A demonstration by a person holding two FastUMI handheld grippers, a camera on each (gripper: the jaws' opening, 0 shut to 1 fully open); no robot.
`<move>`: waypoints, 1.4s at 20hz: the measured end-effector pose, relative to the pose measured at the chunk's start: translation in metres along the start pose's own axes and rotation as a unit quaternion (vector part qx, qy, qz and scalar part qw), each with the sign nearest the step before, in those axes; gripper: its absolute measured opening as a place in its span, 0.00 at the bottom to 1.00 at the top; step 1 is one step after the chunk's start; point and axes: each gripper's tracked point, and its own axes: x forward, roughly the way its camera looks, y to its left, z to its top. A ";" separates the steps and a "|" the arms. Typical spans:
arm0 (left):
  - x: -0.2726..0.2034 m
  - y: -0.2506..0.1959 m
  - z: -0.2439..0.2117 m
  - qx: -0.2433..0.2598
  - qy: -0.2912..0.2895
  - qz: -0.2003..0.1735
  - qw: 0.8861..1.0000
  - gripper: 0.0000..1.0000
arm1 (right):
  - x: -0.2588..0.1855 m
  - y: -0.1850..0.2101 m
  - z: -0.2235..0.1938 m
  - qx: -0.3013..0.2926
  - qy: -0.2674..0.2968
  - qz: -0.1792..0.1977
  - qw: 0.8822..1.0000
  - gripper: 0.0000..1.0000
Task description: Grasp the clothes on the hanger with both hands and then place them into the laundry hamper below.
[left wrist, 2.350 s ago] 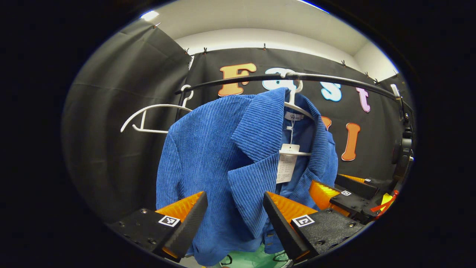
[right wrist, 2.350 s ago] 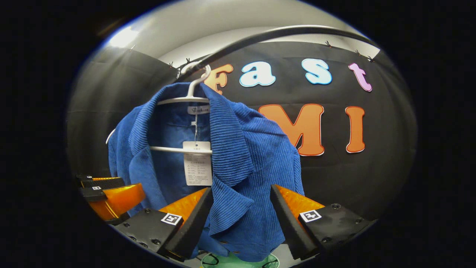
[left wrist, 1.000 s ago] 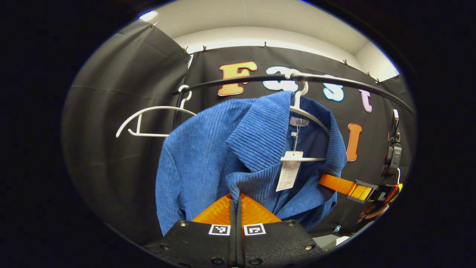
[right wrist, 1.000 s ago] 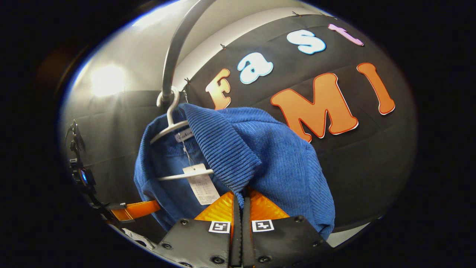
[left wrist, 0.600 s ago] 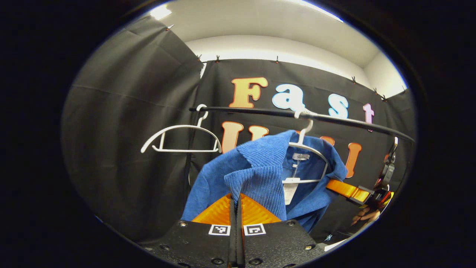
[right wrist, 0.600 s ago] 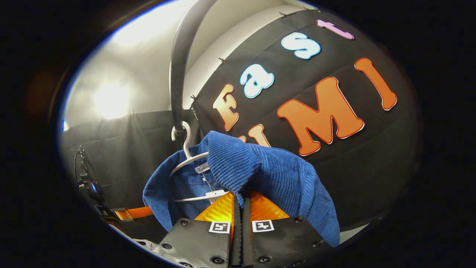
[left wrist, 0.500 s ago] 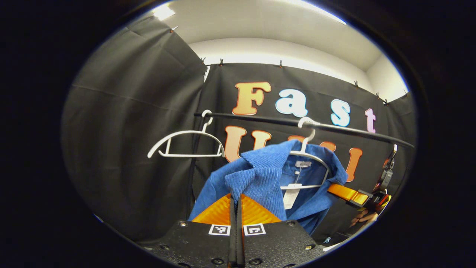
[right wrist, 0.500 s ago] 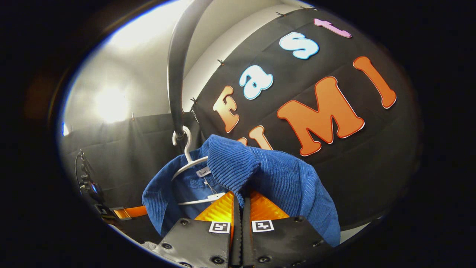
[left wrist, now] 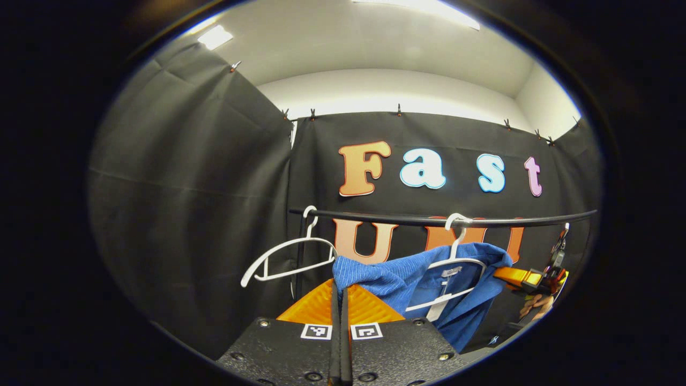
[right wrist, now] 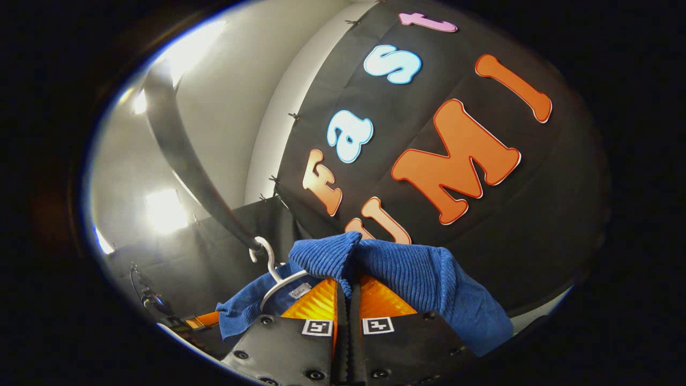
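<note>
Pulling jacket (left wrist: 423, 281) off hanger (left wrist: 454, 261): left gripper (left wrist: 338, 292) and right gripper (right wrist: 348, 287) each pinch a lapel, cloth draped over the hanger on rail (left wrist: 429, 220). Draw both sides evenly toward the near side so neither shoulder snags; hamper unseen.

Ribbed blue corduroy jacket (left wrist: 407, 273) noted; both plastic hangers (left wrist: 284, 257) white; clothes rail (left wrist: 429, 220) black.

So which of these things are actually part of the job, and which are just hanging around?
Part of the job:
blue corduroy jacket
white hanger under it
left gripper, shut on the jacket
right gripper, shut on the jacket

Just there:
empty white hanger
black rail
</note>
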 end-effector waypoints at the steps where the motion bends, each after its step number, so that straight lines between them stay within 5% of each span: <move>1: 0.007 0.003 0.003 0.008 0.000 -0.003 1.000 0.00 | 0.001 -0.003 0.005 0.009 -0.005 -0.002 1.000 0.07; 15: 0.142 0.053 -0.032 0.081 0.040 -0.025 0.996 0.02 | 0.032 -0.043 0.038 0.055 -0.039 -0.034 0.997 0.06; 22: 0.180 0.042 -0.094 0.033 0.093 -0.074 0.992 0.00 | 0.037 -0.086 0.043 0.035 -0.037 -0.093 0.994 0.06; 28: 0.178 0.034 -0.135 -0.040 0.141 -0.128 0.981 0.00 | 0.045 -0.091 0.064 0.039 -0.048 -0.096 0.993 0.06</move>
